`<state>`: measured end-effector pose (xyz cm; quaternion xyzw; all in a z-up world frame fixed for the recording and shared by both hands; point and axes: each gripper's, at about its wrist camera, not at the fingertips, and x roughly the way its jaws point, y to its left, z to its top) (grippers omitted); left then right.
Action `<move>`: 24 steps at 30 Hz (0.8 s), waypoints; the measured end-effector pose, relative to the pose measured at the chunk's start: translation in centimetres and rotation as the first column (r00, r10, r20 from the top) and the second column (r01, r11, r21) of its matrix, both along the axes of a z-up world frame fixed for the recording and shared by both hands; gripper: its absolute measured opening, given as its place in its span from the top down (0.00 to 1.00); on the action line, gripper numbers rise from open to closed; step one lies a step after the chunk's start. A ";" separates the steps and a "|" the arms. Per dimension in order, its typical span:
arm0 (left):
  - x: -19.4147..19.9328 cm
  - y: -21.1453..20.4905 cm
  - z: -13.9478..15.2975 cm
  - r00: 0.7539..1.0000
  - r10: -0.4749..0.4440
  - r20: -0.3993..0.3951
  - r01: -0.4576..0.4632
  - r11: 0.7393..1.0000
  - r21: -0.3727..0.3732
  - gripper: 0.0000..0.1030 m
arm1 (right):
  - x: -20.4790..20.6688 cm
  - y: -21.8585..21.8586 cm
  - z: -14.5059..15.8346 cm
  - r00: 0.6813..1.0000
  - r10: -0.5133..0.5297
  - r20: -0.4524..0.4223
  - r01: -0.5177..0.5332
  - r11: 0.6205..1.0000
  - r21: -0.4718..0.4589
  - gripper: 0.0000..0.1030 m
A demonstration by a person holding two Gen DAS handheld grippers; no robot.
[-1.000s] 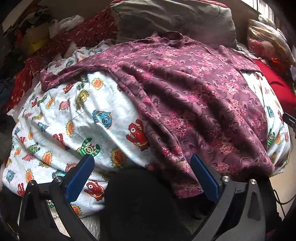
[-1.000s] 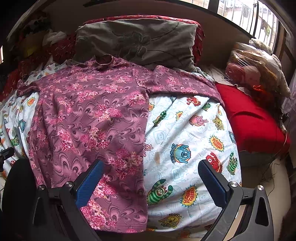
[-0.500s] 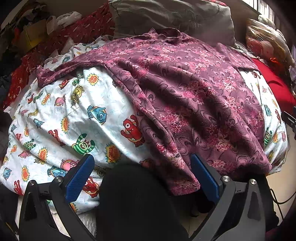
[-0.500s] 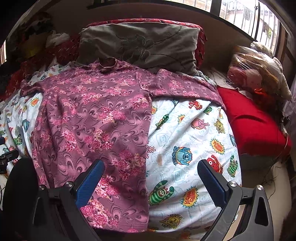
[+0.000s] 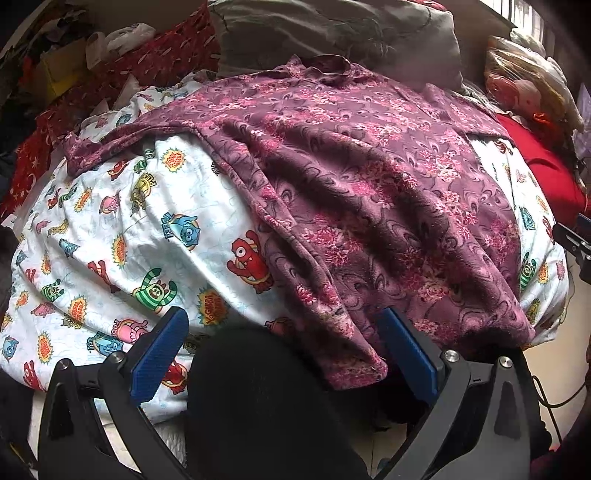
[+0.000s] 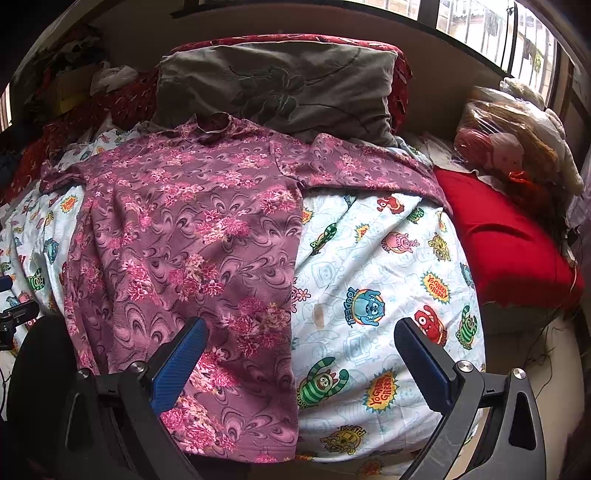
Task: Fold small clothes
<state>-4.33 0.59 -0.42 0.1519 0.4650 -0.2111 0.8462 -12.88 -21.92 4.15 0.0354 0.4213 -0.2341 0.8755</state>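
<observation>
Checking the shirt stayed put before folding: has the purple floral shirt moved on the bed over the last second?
No. In the right wrist view the purple floral shirt keeps its collar against the grey pillow; its hem keeps its place on the cartoon sheet.

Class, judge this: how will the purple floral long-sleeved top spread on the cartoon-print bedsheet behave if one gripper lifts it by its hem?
The purple floral top probably goes floppy: it already drapes and wrinkles over the bed's edge. It looks thin, so likely light. Its spread sleeves would probably trail.

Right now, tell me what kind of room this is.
Probably a bedroom: a shirt lies spread on a bed's cartoon-print sheet, with a grey pillow at its head under a window.
</observation>
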 end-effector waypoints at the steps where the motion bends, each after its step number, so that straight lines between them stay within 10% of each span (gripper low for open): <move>1: 0.0 -0.1 0.0 1.000 -0.001 -0.001 0.001 1.000 0.000 0.00 | 0.0 0.0 -0.1 1.000 -0.001 -0.001 0.001 1.000 0.002 0.02; 24: 0.5 -0.7 -0.9 1.000 0.001 -0.025 0.000 1.000 0.013 0.00 | 0.6 -0.4 -1.0 1.000 -0.005 -0.005 0.005 0.999 0.041 0.02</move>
